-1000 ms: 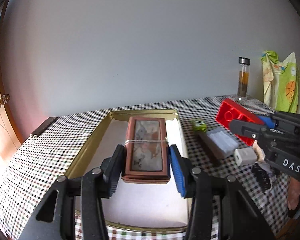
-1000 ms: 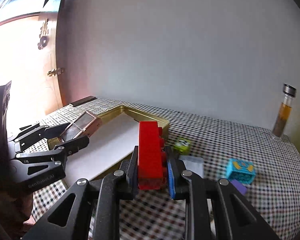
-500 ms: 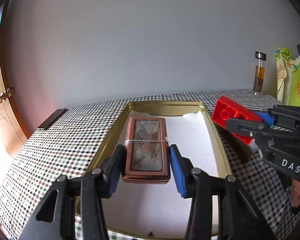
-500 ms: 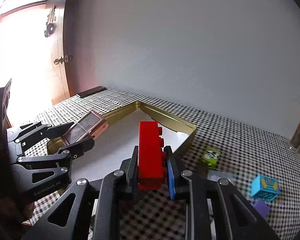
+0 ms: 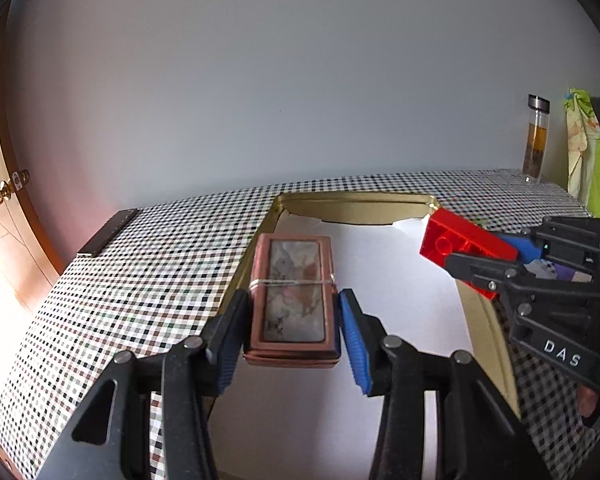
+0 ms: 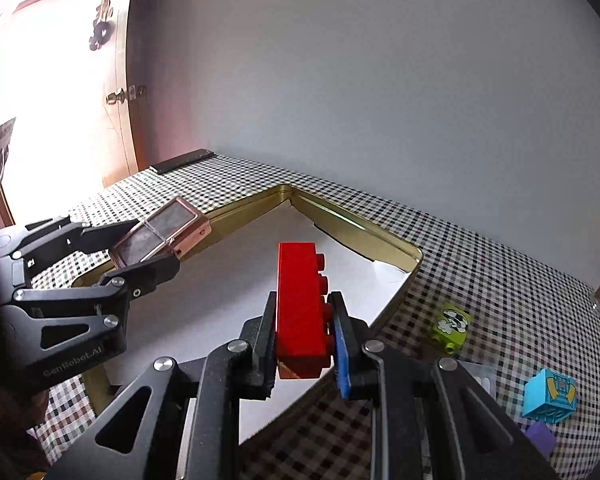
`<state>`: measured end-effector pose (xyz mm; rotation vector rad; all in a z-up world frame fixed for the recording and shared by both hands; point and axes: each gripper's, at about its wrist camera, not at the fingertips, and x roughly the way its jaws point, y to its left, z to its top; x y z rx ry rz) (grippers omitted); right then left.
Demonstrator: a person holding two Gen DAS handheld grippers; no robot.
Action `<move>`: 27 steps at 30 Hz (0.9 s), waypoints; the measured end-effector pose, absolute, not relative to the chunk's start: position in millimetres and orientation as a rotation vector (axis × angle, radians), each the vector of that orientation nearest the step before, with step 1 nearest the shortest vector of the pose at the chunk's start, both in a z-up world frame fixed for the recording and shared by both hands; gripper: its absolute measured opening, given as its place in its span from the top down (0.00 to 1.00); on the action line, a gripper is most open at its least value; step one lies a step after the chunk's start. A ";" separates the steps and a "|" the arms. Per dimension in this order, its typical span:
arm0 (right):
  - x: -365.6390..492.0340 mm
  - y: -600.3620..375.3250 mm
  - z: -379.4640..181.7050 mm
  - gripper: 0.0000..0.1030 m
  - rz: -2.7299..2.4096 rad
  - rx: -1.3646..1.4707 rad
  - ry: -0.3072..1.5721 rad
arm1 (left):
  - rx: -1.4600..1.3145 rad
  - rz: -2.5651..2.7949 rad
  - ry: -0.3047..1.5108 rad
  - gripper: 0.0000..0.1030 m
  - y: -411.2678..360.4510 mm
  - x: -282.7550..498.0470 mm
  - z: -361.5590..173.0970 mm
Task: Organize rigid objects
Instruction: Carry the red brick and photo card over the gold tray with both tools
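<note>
Red brick [image 6: 302,312] sits edge-up between the pads of the right gripper [image 6: 305,332], studs facing 3 o'clock, clamped tight and held in the air over the near right part of the gold tray [image 6: 352,220]. A second ago it hung over the checked tablecloth [image 6: 500,280] outside the tray's right rim; now the white paper lining [image 6: 236,280] lies behind it, and the green block [image 6: 450,326] and blue cube [image 6: 550,398] have slid out to 4 o'clock.

In the left wrist view the copper-framed box [image 5: 294,300], a thin band around its middle, is gripped by its long sides in the left gripper [image 5: 294,326], fingers partly spread to its width. It floats over the tray's left rim [image 5: 260,248], where earlier it was over the tray's middle. The brick has come in from 3 o'clock, nearer the box, over the tray's far right corner. The glass bottle [image 5: 537,140] stands at 2 o'clock on the table's back edge, and a dark flat bar [image 5: 108,232] lies at 9 o'clock.
</note>
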<state>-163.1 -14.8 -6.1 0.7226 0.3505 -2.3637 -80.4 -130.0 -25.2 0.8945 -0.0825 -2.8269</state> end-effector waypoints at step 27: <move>-195.7 -50.8 -29.8 0.76 -2.311 0.878 0.483 | 1.093 -2.794 -0.086 0.56 -140.9 -108.2 -39.3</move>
